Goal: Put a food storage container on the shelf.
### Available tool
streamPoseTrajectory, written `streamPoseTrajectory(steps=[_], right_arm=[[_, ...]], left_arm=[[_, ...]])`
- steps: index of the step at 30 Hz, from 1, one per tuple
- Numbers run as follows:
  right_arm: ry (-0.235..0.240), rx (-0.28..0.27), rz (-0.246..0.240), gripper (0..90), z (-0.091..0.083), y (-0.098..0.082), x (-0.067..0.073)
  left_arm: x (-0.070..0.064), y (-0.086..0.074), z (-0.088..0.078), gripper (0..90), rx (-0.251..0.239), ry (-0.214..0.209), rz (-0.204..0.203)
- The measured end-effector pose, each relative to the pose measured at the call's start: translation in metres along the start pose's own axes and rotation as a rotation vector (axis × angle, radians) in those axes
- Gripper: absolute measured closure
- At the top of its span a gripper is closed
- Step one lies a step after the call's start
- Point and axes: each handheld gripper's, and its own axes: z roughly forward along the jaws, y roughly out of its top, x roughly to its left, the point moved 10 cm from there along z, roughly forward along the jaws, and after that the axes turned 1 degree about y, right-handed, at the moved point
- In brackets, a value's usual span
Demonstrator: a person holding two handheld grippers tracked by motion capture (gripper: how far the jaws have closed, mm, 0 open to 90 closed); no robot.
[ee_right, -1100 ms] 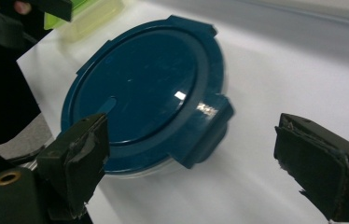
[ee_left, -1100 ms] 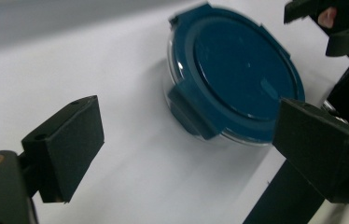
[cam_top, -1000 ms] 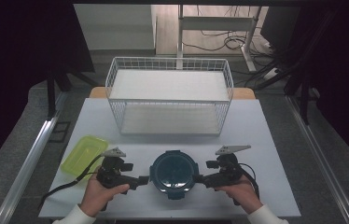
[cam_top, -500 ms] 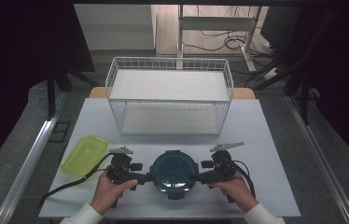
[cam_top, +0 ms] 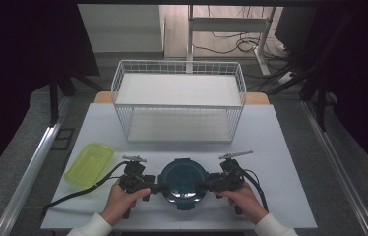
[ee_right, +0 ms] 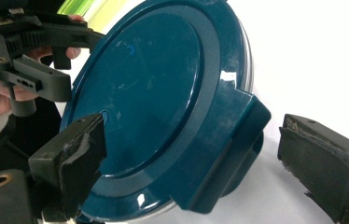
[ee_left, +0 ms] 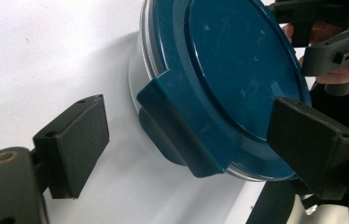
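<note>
— Where's the round container point(cam_top: 182, 179)?

— At the near middle of the white table point(cam_top: 270, 147), dark blue lid clipped on, so its contents are hidden. The left gripper point(cam_top: 158, 187) sits at its left edge, the right gripper point(cam_top: 202, 186) at its right.

— Are they clamped on it?

— No, both are spread. In the left gripper view a lid latch point(ee_left: 182, 126) lies between the parted jaws without touching them; the right gripper view shows another latch point(ee_right: 228, 149) the same way.

— Anything else around?

— A yellow-green tray point(cam_top: 89, 163) to the left, empty — and a white wire basket point(cam_top: 179, 101) behind, also empty, well apart from the hands.
</note>
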Motion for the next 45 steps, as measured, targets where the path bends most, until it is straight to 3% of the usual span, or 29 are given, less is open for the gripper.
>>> streamPoseTrajectory(steps=[10, 15, 22, 30, 36, 45], right_arm=[[0.045, 0.044, 0.061, 10.0, 0.01, -0.007, 0.002], [0.058, 0.041, 0.073, 15.2, 0.01, -0.006, 0.005], [0.062, 0.024, 0.136, 23.6, 0.005, -0.004, 0.002], [0.057, 0.007, 0.127, 27.9, 0.0, -0.005, 0.004], [0.054, -0.034, 0.166, 33.9, -0.009, -0.009, 0.008], [0.045, -0.052, 0.196, 37.3, -0.014, -0.012, 0.012]], left_arm=[[-0.004, -0.002, 0.009, 13.3, 0.017, -0.071, -0.047], [-0.009, -0.002, 0.01, 20.9, 0.011, -0.115, -0.065], [-0.008, -0.001, 0.009, 25.3, 0.014, -0.105, -0.083], [-0.011, -0.001, 0.004, 32.9, -0.003, -0.102, -0.089], [-0.016, -0.002, 0.0, 36.4, -0.034, -0.096, -0.084], [-0.019, -0.003, -0.002, 38.5, -0.053, -0.091, -0.09]])
